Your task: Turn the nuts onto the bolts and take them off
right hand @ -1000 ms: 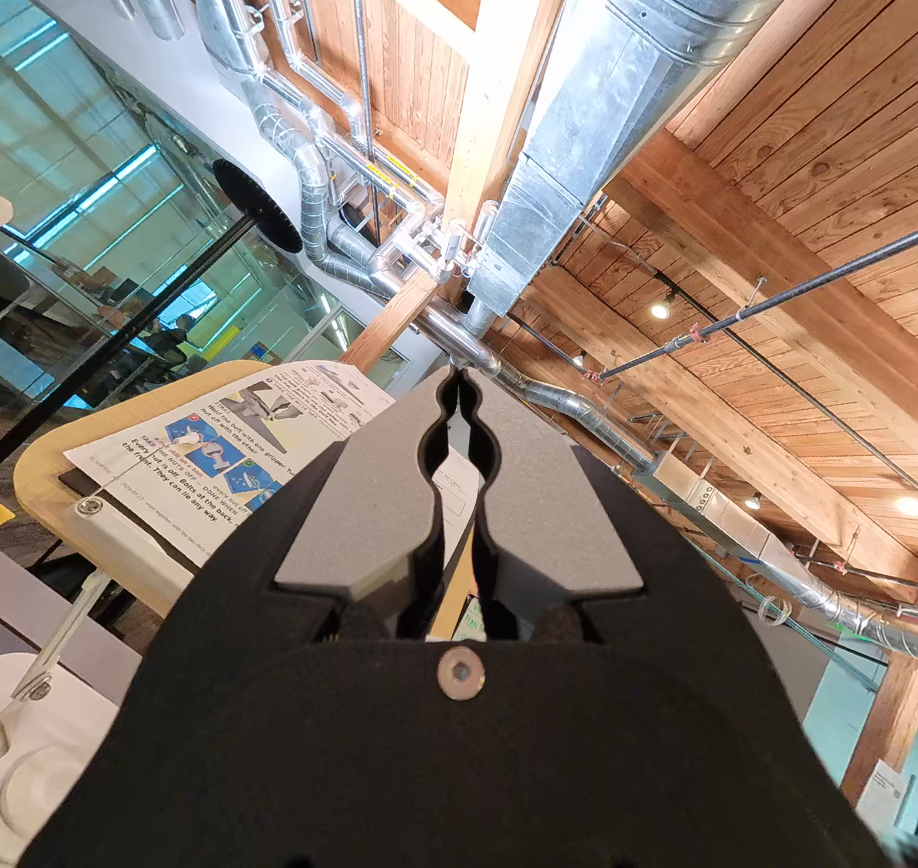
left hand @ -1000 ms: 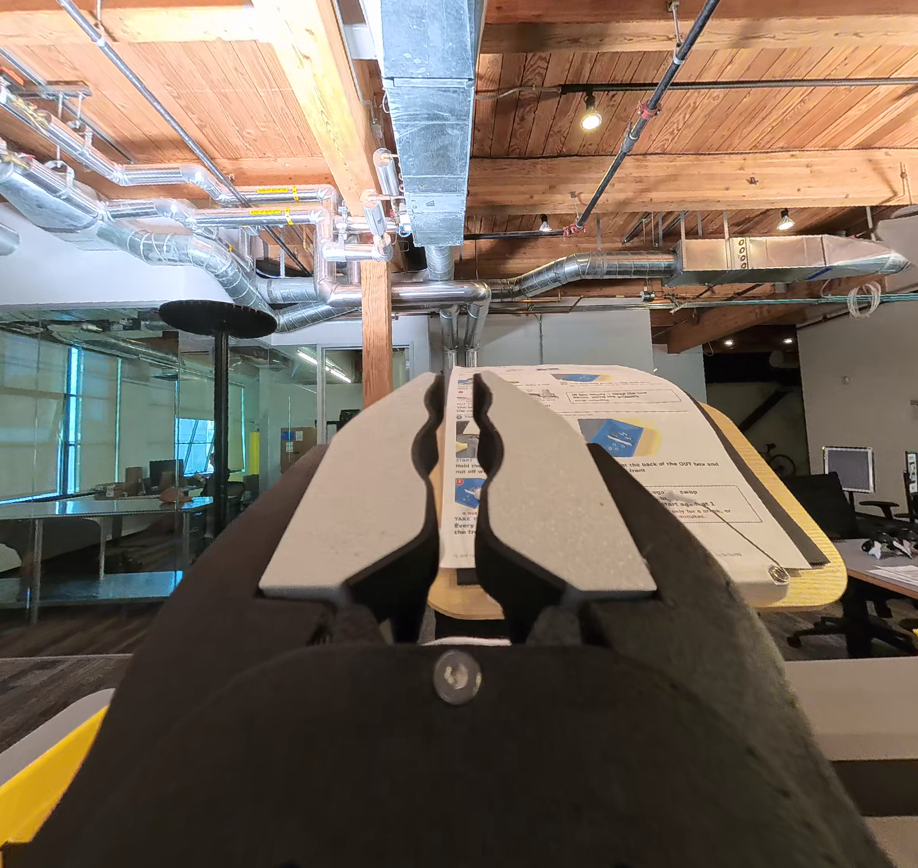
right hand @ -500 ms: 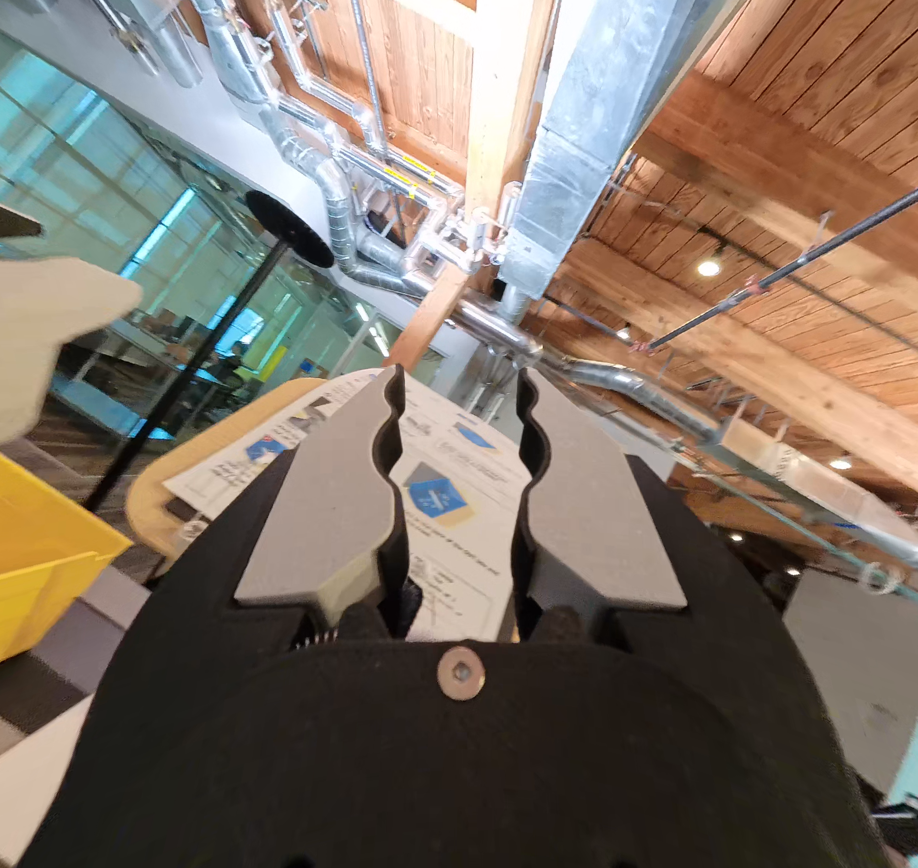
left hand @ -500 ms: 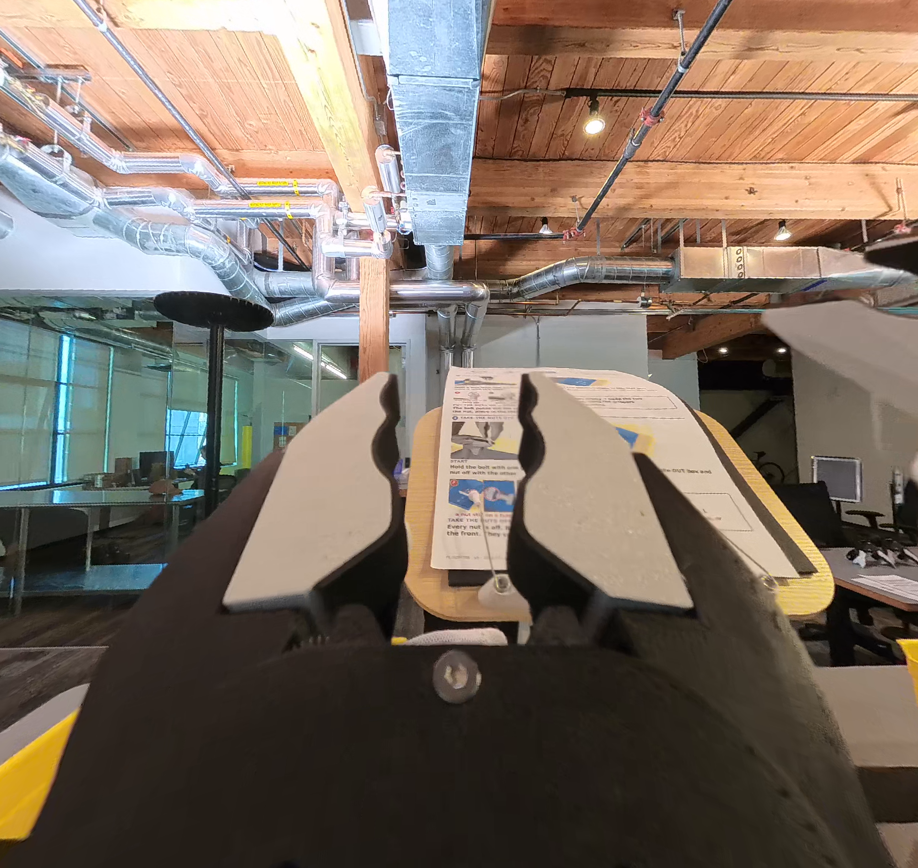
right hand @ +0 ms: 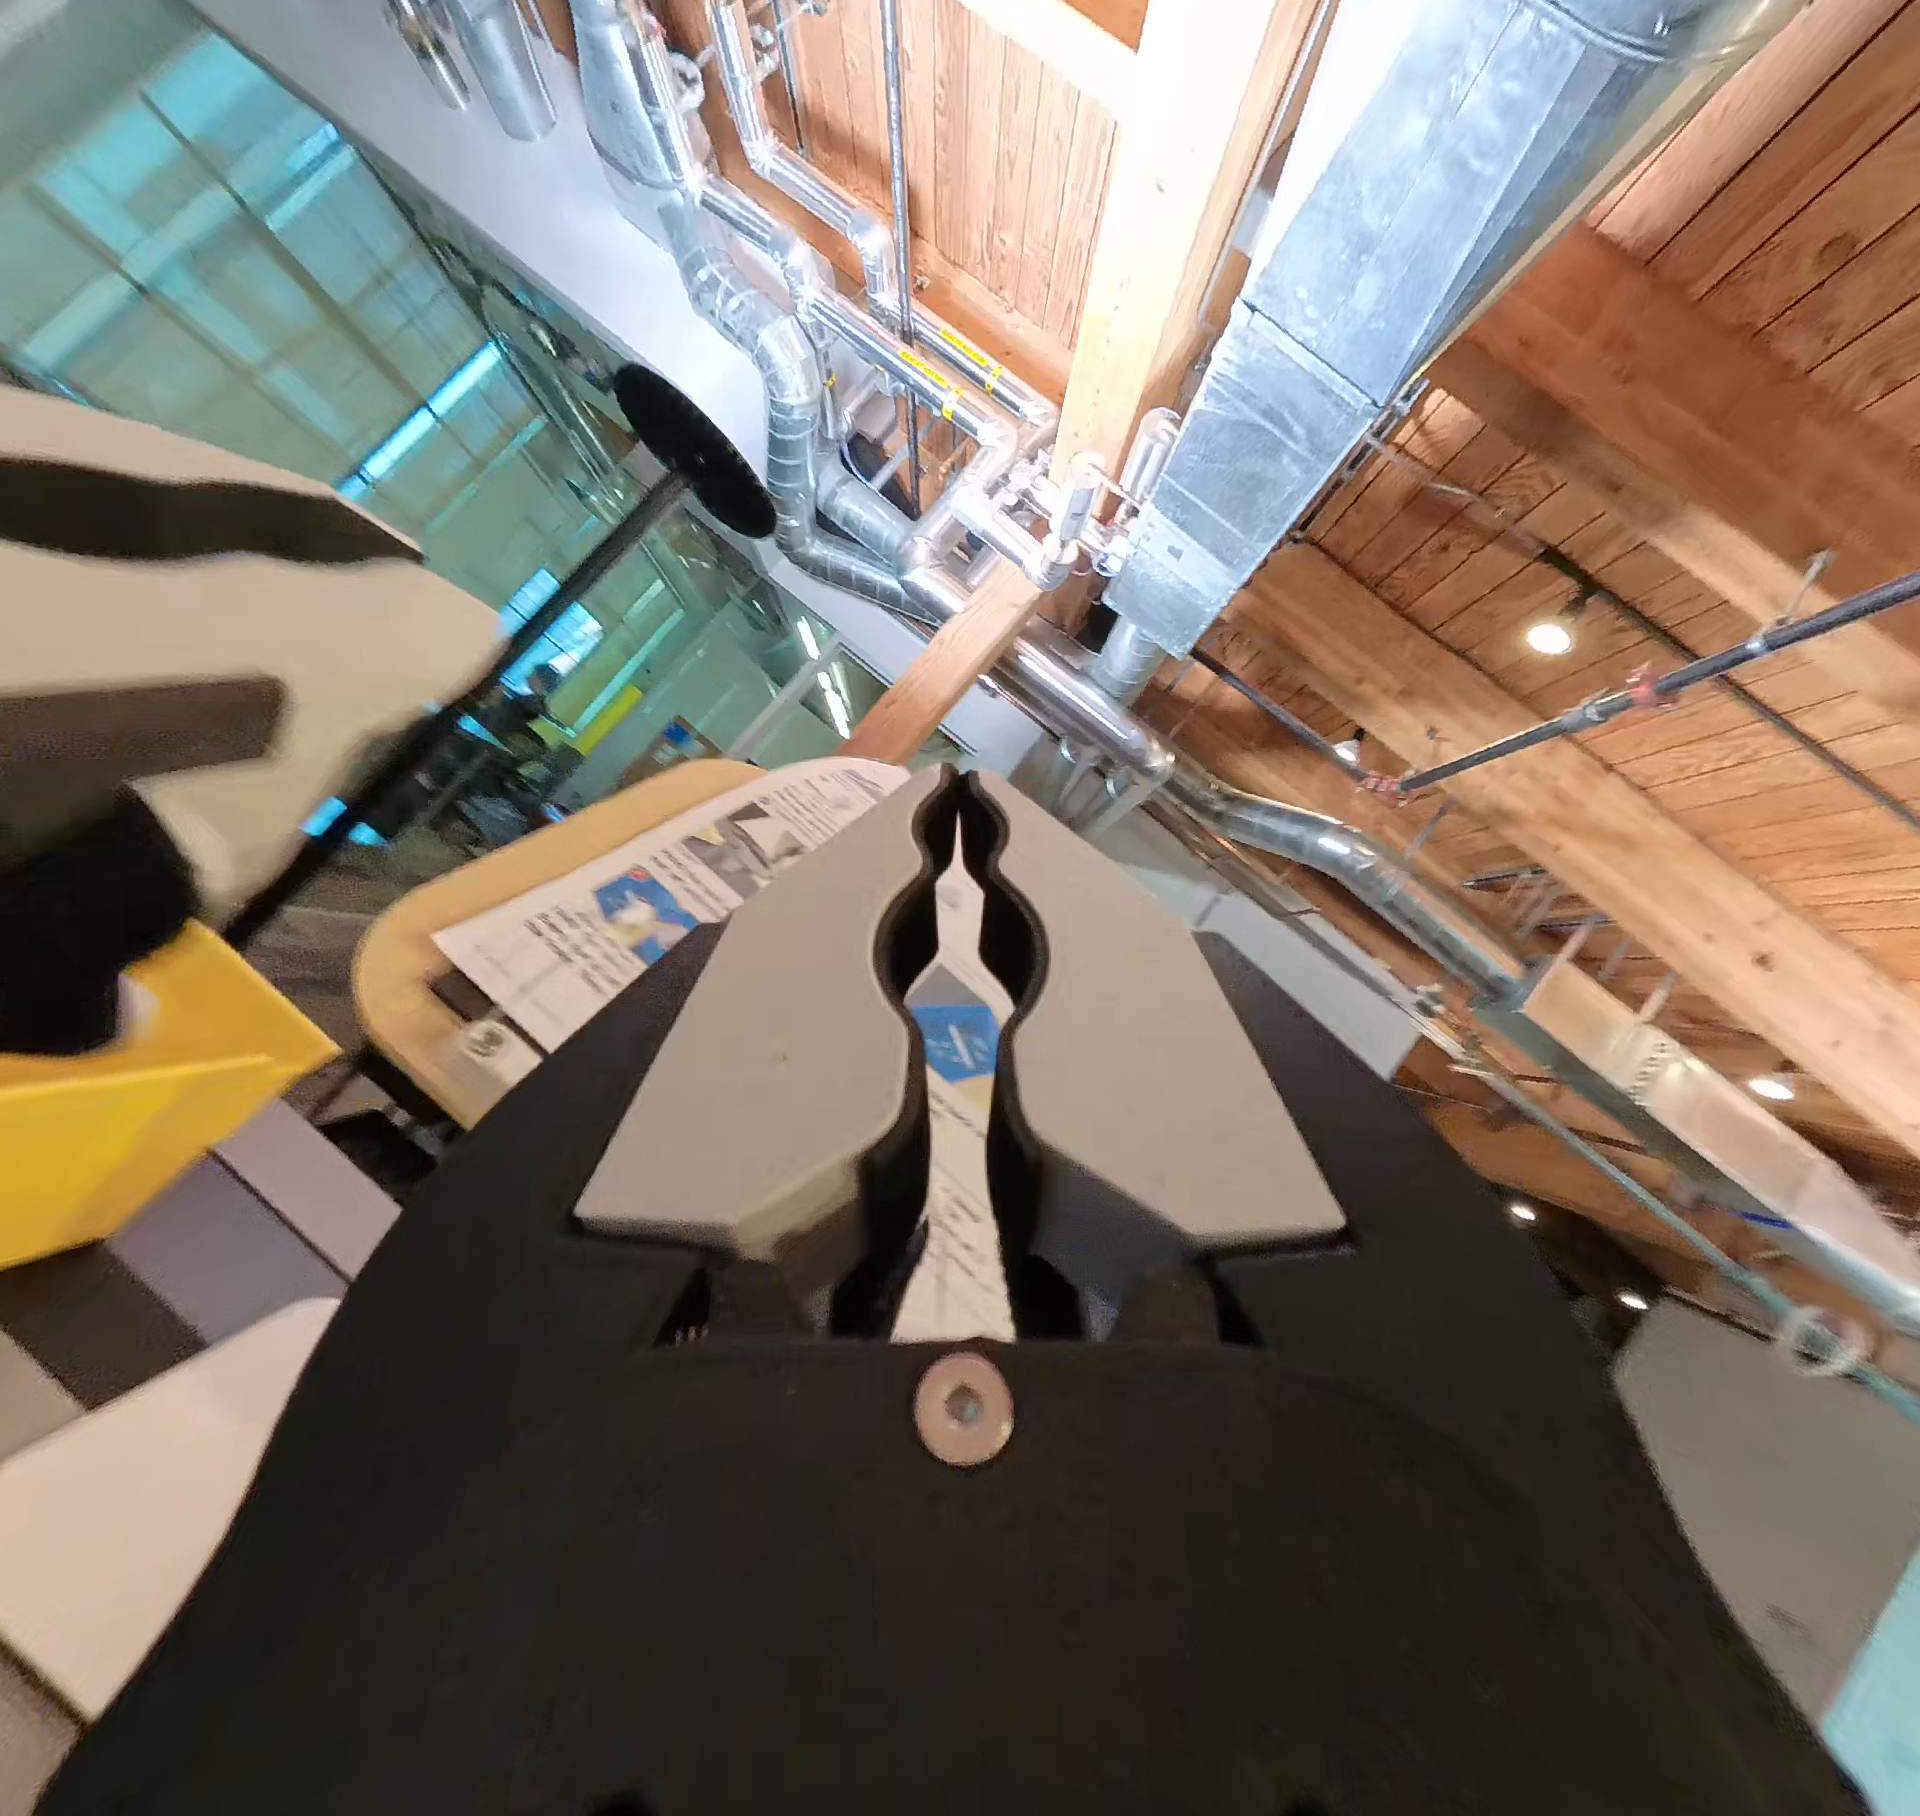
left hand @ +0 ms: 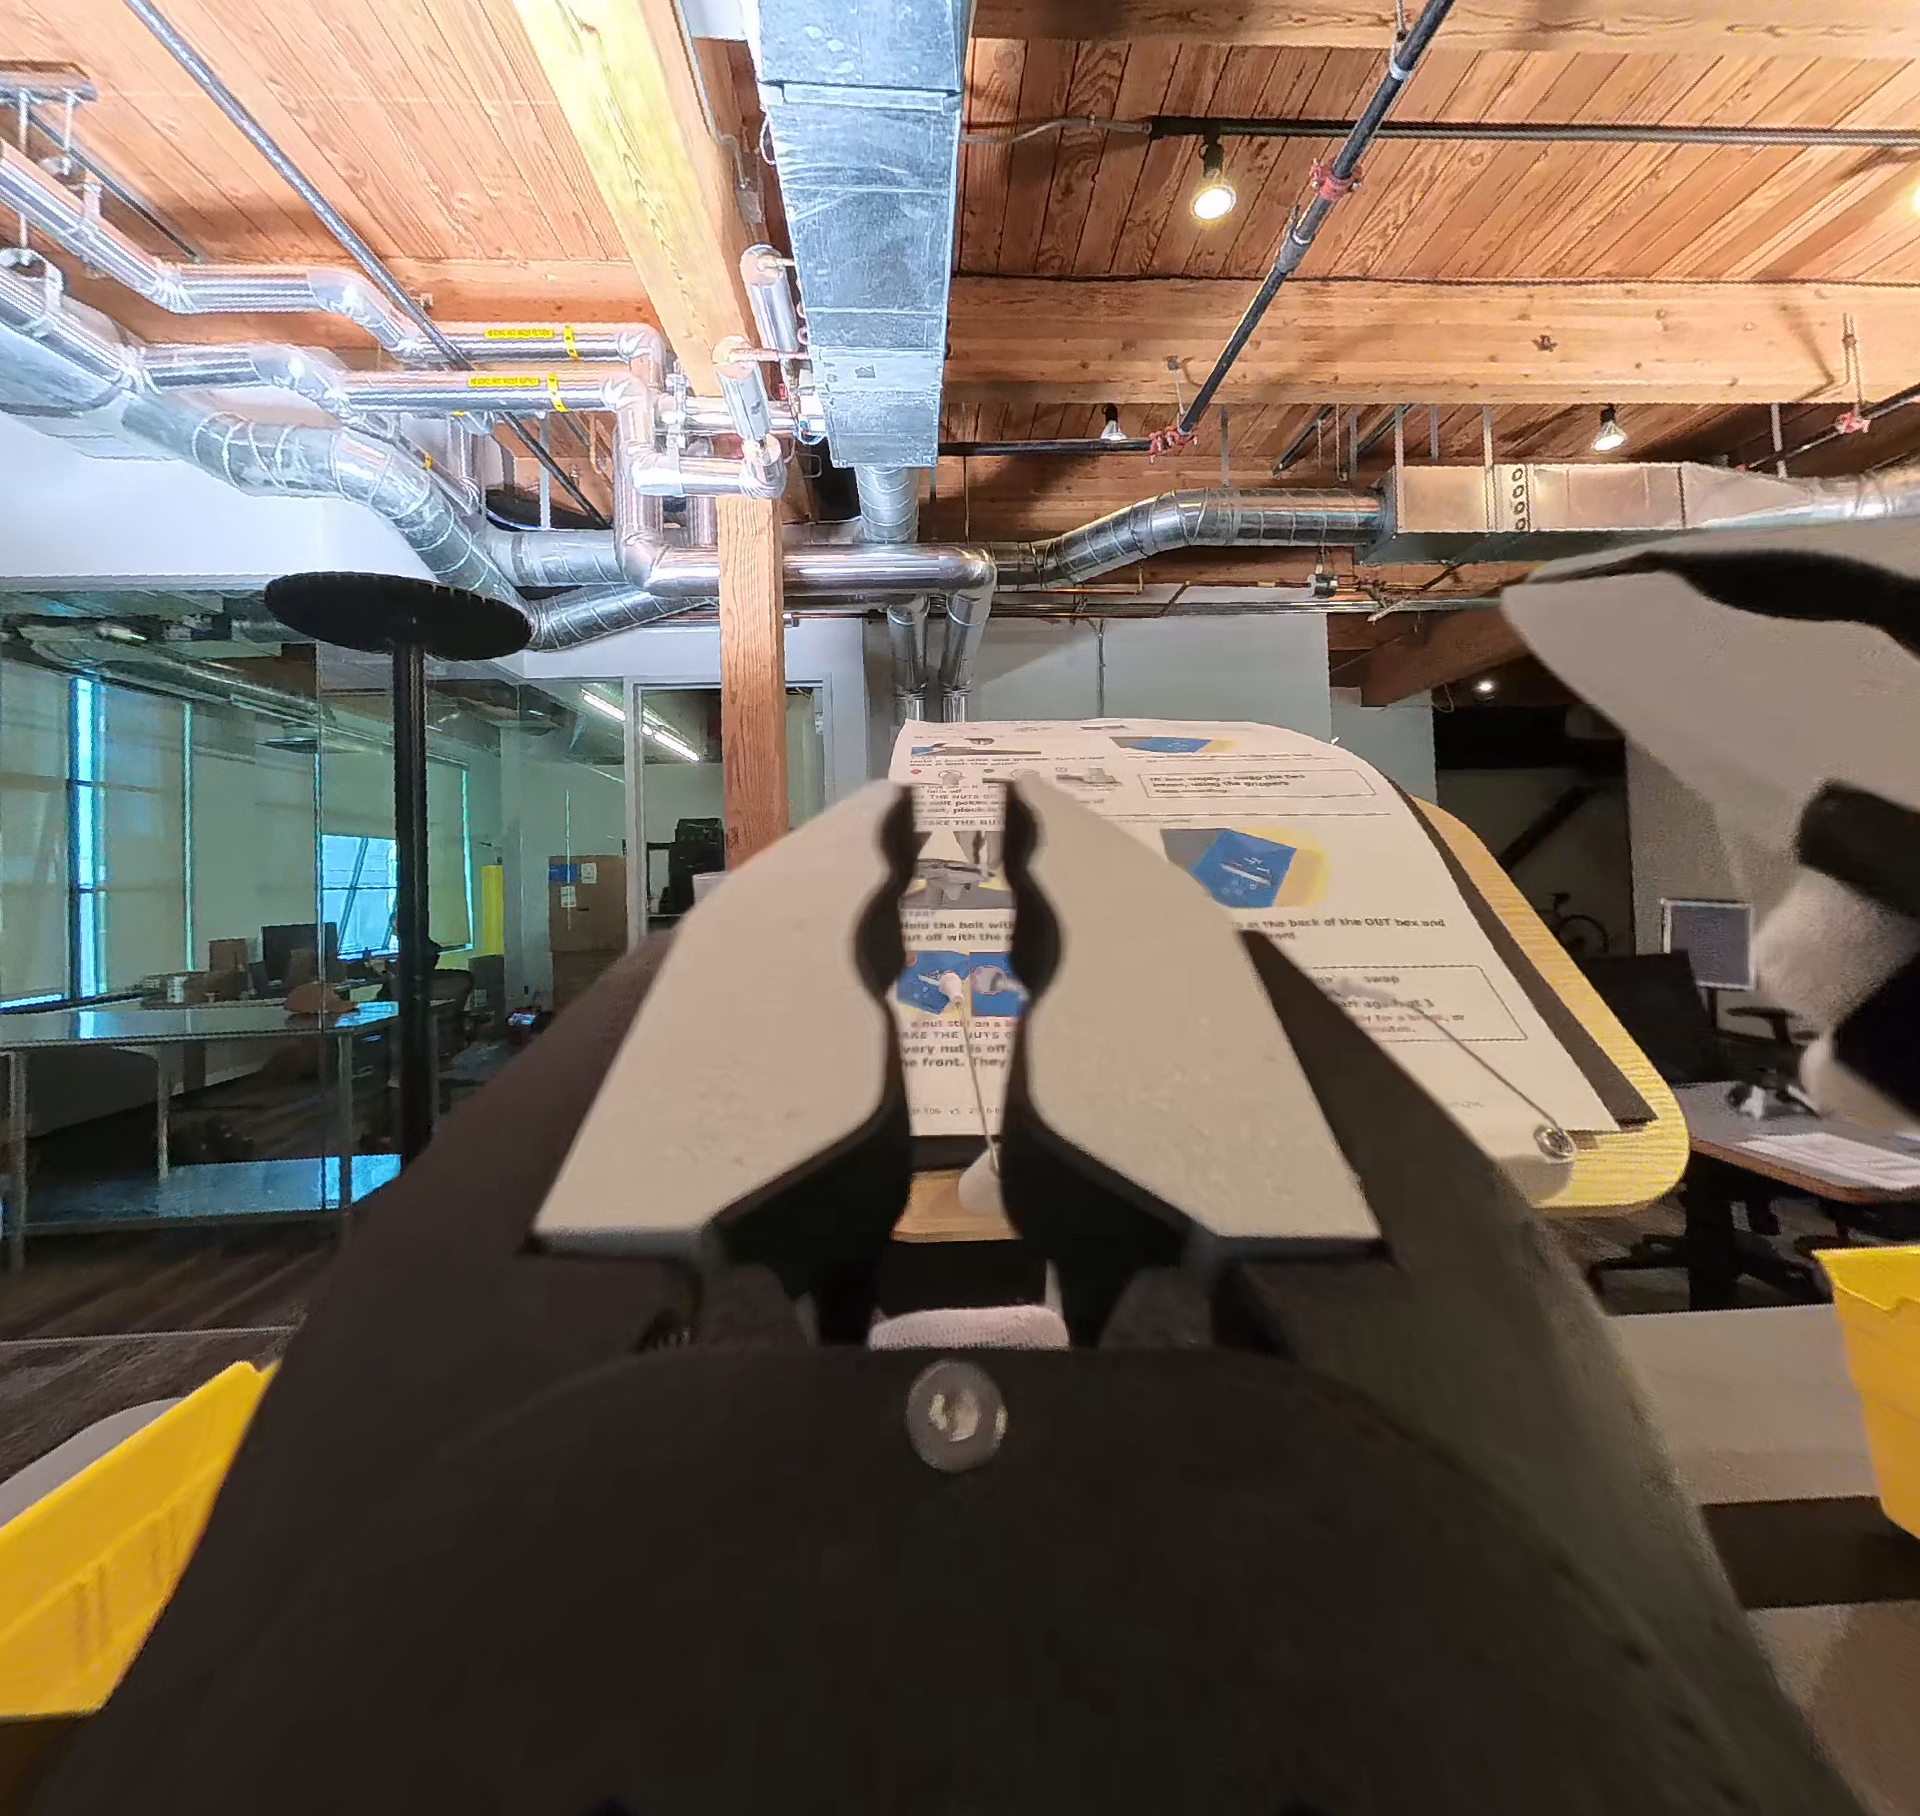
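Room: open workshop-office with a timber plank ceiling [left hand: 1455, 239] filling the upper half of the left wrist view, crossed by a galvanised duct [left hand: 862, 156] at upper centre and silver pipes [left hand: 312, 384] at upper left; glass partitions [left hand: 208, 883] stand at middle left.
Board: tilted wooden board [left hand: 1538, 987] at centre right of the left wrist view, carrying a printed instruction sheet [left hand: 1299, 893] with blue pictures; the same board and sheet sit left of centre in the right wrist view.
Bins: yellow bin [left hand: 114, 1558] at the lower left corner of the left wrist view, another yellow bin [left hand: 1881, 1351] at its right edge; one yellow bin [right hand: 125, 1122] at middle left of the right wrist view. Their insides are not visible.
Surface: only a pale strip [right hand: 125, 1454] shows at lower left of the right wrist view.
Left claw [left hand: 961, 810]: tilted upward, nearly closed with a narrow slit between the tips, nothing between them.
Right claw [right hand: 958, 800]: pointed steeply toward the ceiling, tips pressed together, grasping nothing.
Nuts and bolts: not in sight in either view; probably in the bins below the frames, though that is a guess.
Handling, as a judgement: nuts and bolts should be small, rigid and heavy for their size, with smooth faces that slip and roll. One claw would best pinch the bolt by its head or lower shank, leaving the thread free; the other should take the nut across two opposite flats, seated in the scalloped notches.
Risk: a skewed start could cross the thread, and a loose pinch could drop the nut.
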The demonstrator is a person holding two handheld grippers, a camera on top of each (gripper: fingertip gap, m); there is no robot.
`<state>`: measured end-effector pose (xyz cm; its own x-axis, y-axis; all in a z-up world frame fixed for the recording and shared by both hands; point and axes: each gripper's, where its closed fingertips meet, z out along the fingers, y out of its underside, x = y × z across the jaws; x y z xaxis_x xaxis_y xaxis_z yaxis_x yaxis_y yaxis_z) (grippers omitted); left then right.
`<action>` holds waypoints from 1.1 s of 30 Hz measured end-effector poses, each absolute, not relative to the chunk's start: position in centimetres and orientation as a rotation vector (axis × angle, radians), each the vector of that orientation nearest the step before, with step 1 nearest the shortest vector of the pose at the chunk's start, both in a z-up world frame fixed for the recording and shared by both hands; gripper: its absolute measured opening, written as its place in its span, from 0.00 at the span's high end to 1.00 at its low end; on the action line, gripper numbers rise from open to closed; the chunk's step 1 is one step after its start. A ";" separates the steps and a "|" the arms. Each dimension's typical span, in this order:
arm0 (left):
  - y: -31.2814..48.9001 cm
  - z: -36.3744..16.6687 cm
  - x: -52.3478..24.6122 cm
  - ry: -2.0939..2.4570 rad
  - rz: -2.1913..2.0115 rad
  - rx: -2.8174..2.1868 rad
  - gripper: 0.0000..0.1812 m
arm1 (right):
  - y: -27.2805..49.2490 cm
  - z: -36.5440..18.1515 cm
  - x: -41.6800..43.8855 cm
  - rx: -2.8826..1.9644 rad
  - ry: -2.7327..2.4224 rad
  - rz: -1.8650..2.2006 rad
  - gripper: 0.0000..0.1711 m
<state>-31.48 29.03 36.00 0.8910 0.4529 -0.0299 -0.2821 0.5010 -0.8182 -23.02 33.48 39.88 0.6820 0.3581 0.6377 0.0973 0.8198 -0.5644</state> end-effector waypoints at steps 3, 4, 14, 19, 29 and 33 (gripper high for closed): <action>28.8 36.1 -31.9 -0.199 0.461 -0.943 1.00 | 35.3 41.1 -21.0 -0.597 -0.770 0.066 1.00; 28.7 36.1 -32.1 -0.206 0.459 -0.938 1.00 | 35.8 41.6 -20.2 -0.599 -0.736 0.057 0.95; 29.0 36.0 -31.6 -0.198 0.454 -0.941 0.86 | 39.2 43.2 -15.9 -0.606 -0.657 0.035 1.00; 29.2 35.8 -31.6 -0.202 0.476 -0.943 0.78 | 39.6 43.5 -15.1 -0.609 -0.627 0.042 0.92; 28.4 36.2 -32.6 -0.194 0.500 -0.929 1.00 | 39.7 42.4 -16.1 -0.634 -0.708 0.167 1.00; 28.0 36.6 -33.0 -0.213 0.485 -0.909 0.93 | 39.8 43.3 -14.8 -0.610 -0.632 0.096 0.86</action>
<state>-33.04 27.96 36.61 0.8721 0.4887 -0.0253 -0.3124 0.5161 -0.7975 -14.76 39.81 43.31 0.8086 0.2646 0.5256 0.0967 0.8213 -0.5623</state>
